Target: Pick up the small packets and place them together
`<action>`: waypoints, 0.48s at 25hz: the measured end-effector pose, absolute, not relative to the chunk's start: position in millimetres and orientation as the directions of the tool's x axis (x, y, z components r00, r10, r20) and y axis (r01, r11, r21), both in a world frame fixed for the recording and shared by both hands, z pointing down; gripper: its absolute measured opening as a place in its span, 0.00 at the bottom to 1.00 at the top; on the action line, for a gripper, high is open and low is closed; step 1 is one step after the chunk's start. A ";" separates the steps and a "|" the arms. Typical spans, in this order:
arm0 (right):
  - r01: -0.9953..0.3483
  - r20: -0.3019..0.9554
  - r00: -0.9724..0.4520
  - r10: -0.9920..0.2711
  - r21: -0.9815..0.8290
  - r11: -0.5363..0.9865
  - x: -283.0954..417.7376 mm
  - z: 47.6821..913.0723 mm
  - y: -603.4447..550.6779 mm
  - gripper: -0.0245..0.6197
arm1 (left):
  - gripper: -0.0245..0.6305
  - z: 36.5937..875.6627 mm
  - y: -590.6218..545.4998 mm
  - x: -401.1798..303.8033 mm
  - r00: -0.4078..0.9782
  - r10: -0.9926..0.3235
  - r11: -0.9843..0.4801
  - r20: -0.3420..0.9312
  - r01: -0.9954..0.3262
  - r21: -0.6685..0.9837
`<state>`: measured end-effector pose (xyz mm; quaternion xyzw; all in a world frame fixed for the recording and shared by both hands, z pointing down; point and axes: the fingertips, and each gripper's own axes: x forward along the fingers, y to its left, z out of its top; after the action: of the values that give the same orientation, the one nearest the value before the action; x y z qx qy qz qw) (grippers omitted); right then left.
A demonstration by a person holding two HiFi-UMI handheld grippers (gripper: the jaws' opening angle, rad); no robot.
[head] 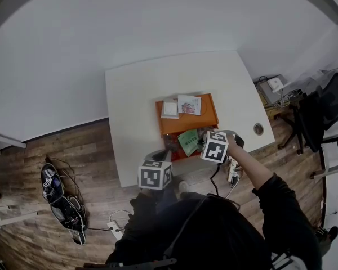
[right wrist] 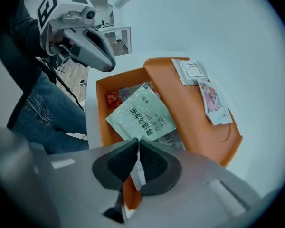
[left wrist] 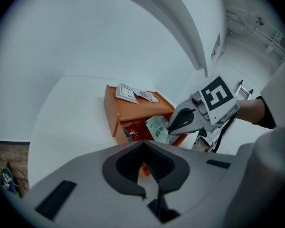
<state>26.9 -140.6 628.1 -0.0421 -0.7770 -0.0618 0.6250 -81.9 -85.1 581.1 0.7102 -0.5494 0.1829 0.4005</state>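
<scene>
Tabletop (head: 135,106) in white is standing over a wooden floor (head: 73,156), and a person in a dark sleeve (head: 270,196) is leaning over its near edge. On the table an orange tray (head: 183,125) is sitting. It has two levels: a raised shelf on the far side and a deeper compartment on the side near the person.

The left gripper (left wrist: 147,172) is hanging just before the near wall of the tray and is pointing slantwise down. Its jaws are drawn almost together with only a narrow slit, and nothing is sitting between them. The right gripper (right wrist: 135,167) is pointing steeply down into the deep compartment. Its jaws are clenching on a thin pale packet (right wrist: 139,175) with dark print, seen edge-on, with the pads pressing on both its faces.

Inside that compartment a green packet (right wrist: 141,118) with printed characters is lying tilted on top of the others, just beside the right gripper. A red packet (right wrist: 113,99) is showing partly from under its far corner. A packet with a barcode (right wrist: 173,139) is peeking out under the green one at the gripper's edge; I cannot tell whether it is the pinched one. On the raised shelf a white packet (right wrist: 192,71) and a colourful packet (right wrist: 213,101) are lying flat, side by side and touching
</scene>
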 end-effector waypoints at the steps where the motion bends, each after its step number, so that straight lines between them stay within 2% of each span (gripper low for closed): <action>1: 0.141 0.976 -0.216 -0.009 0.041 0.989 28.3 627.6 -139.6 0.06 | 0.04 580.9 -84.4 -81.2 0.329 -0.634 -0.076 0.699 -0.927 0.367; 12: 0.151 0.972 -0.232 0.021 0.015 0.988 50.0 588.7 -132.8 0.05 | 0.04 577.8 -85.4 -82.1 0.323 -0.639 -0.073 0.698 -0.929 0.362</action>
<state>50.0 -132.8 588.7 -0.0548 -0.7832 -0.0527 0.6171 -82.1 -85.4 577.8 0.7094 -0.5525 0.1826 0.3976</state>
